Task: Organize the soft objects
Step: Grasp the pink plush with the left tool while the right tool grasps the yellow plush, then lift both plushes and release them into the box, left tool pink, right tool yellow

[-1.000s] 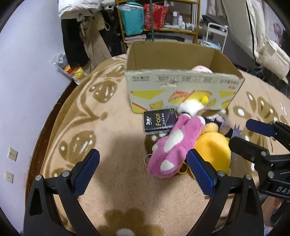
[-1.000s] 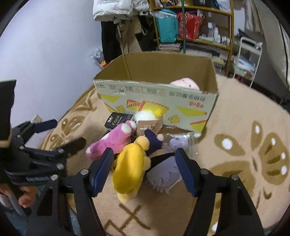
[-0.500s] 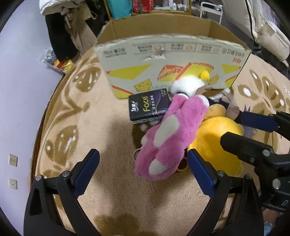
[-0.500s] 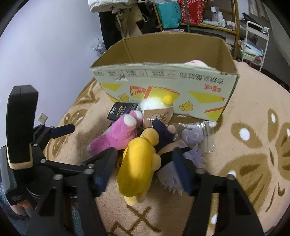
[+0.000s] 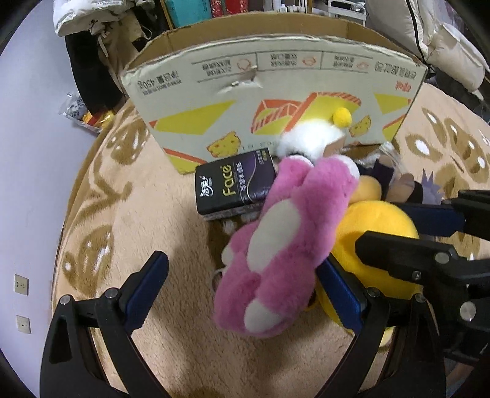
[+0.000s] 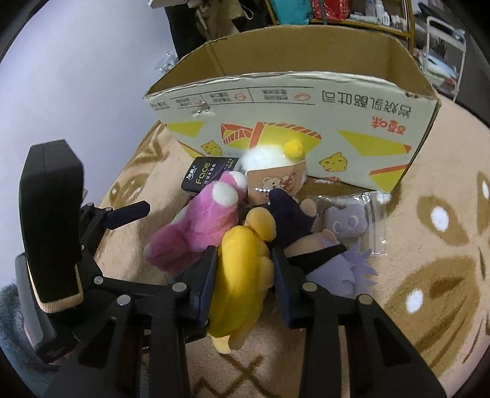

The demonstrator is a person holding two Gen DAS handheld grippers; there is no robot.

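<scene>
Rug [image 5: 147, 208] (tan, leaf-patterned) below shelves [image 6: 352, 12]

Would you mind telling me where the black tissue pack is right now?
The black tissue pack lies on the carpet against the front wall of the cardboard box, left of centre in the left wrist view, with the pink plush leaning over its right end.

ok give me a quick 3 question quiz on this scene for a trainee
1. True or false: the right claw is closing on the yellow plush.
2. Which toy lies between the fingers of the left claw? A) pink plush B) purple plush C) tissue pack
3. Fill in: the toys lie on the rug in front of the ____ box.

Key:
1. True; its pads press into the toy's sides.
2. A; the fingers stand wide, not gripping.
3. Cardboard.
</scene>
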